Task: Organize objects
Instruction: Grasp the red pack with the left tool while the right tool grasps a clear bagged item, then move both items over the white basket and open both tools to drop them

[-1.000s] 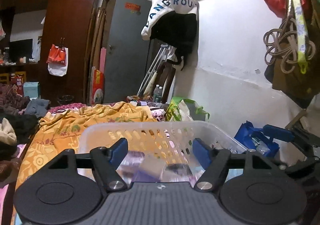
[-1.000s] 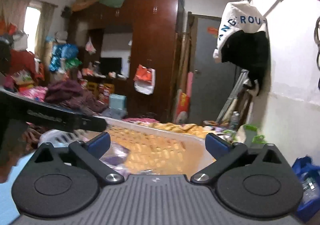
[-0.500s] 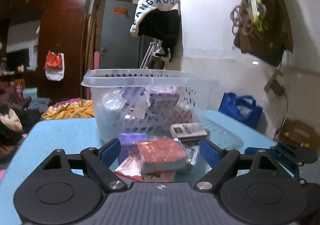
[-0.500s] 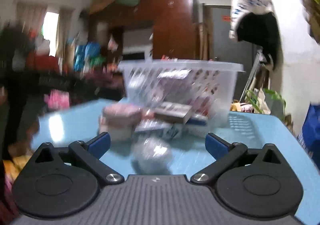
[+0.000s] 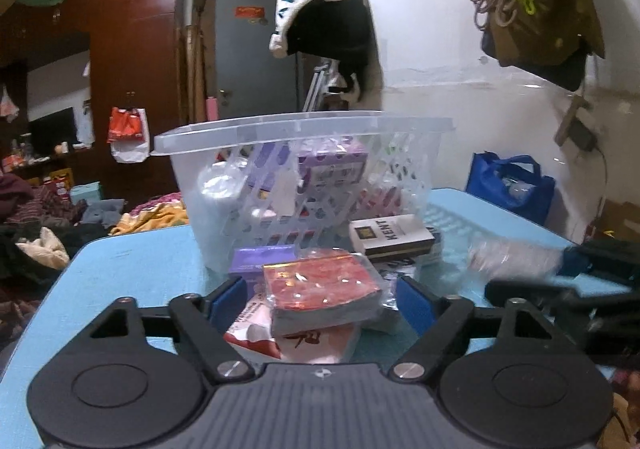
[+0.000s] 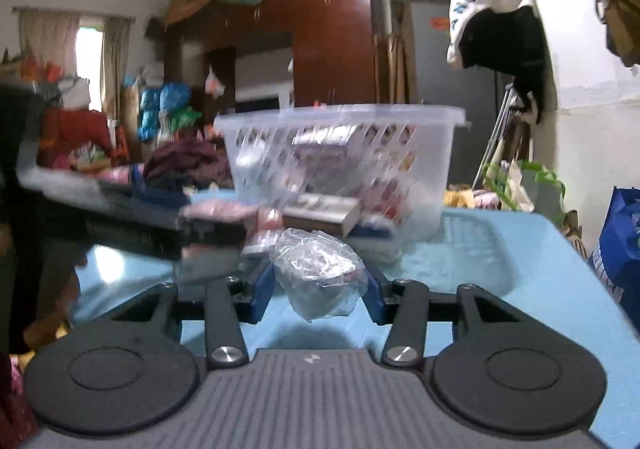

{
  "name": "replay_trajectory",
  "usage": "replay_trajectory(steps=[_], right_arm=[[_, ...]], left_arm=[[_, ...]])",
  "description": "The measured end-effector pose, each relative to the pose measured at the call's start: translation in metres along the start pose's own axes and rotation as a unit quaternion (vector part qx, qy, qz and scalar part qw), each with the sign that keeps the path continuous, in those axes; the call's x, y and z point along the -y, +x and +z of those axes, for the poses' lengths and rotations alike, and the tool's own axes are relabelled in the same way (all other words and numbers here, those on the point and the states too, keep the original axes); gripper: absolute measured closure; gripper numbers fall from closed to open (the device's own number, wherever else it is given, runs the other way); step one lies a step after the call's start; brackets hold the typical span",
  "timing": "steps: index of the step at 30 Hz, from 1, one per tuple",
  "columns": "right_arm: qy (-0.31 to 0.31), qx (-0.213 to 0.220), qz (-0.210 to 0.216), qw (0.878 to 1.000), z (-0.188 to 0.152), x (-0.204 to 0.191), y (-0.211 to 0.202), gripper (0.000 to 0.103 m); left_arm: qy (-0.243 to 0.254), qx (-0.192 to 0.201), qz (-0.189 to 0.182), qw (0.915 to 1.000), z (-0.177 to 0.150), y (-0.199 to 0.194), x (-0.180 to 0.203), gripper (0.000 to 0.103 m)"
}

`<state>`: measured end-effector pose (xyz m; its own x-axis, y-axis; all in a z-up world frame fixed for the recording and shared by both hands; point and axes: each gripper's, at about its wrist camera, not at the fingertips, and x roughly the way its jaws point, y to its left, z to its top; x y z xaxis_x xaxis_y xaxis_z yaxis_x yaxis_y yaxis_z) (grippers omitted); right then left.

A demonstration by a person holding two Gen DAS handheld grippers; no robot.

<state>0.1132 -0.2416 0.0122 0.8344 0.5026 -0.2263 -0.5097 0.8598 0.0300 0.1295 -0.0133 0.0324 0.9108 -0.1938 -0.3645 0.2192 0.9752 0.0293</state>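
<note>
Right tool [image 6: 318, 291] closing on crumpled clear plastic-wrapped bundle [image 6: 318, 273], dead ahead at twelve o'clock, pads seemingly touching wrap. Left tool [image 5: 320, 299] half-wide, closing around red foil-wrapped flat packet [image 5: 320, 295], long axis nine-to-three, contact unclear. Beyond, on blue tabletop [image 5: 132, 261], perforated clear plastic basket [image 5: 304, 129]; contents blurred.

This is a lived-in bedroom in a home, crowded with belongings. A tall dark-red wardrobe [image 6: 332, 37] fills the far wall, bundles of cloth stacked on top. A grey door [image 5: 256, 57] stands beside it. A jacket [image 5: 324, 5] hangs on the white wall, with bags [image 5: 536, 1] on hooks nearby. Clothes [image 5: 36, 217] lie heaped at the left, and a yellow blanket [image 5: 156, 217] is spread behind the blue table [image 5: 132, 265]. A curtained window [image 6: 88, 53] lets in daylight.
</note>
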Motion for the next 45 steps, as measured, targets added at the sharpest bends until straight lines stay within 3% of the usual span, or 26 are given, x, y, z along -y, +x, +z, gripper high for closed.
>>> replay_trajectory(steps=[2,8,17,36,45], right_arm=[[-0.005,0.013,-0.007,1.0,0.007,-0.001,0.001,0.053],[0.01,0.029,-0.015,0.999,0.028,0.004,0.015,0.053],[0.034,0.027,-0.014,0.999,0.024,0.01,0.018,0.053],[0.003,0.03,-0.033,0.999,0.023,0.0,0.014,0.053],[0.006,0.046,-0.03,0.998,0.045,0.003,0.01,0.053]], left_arm=[[-0.001,-0.007,0.0,1.0,-0.001,0.001,-0.001,0.036],[-0.008,0.014,-0.001,0.9999,0.0,-0.005,-0.005,0.037],[-0.01,0.067,0.008,0.9977,0.008,-0.022,-0.015,0.037],[-0.018,0.088,0.016,0.9958,0.007,-0.023,-0.021,0.037],[-0.027,0.128,0.019,0.9912,0.043,-0.04,-0.037,0.037]])
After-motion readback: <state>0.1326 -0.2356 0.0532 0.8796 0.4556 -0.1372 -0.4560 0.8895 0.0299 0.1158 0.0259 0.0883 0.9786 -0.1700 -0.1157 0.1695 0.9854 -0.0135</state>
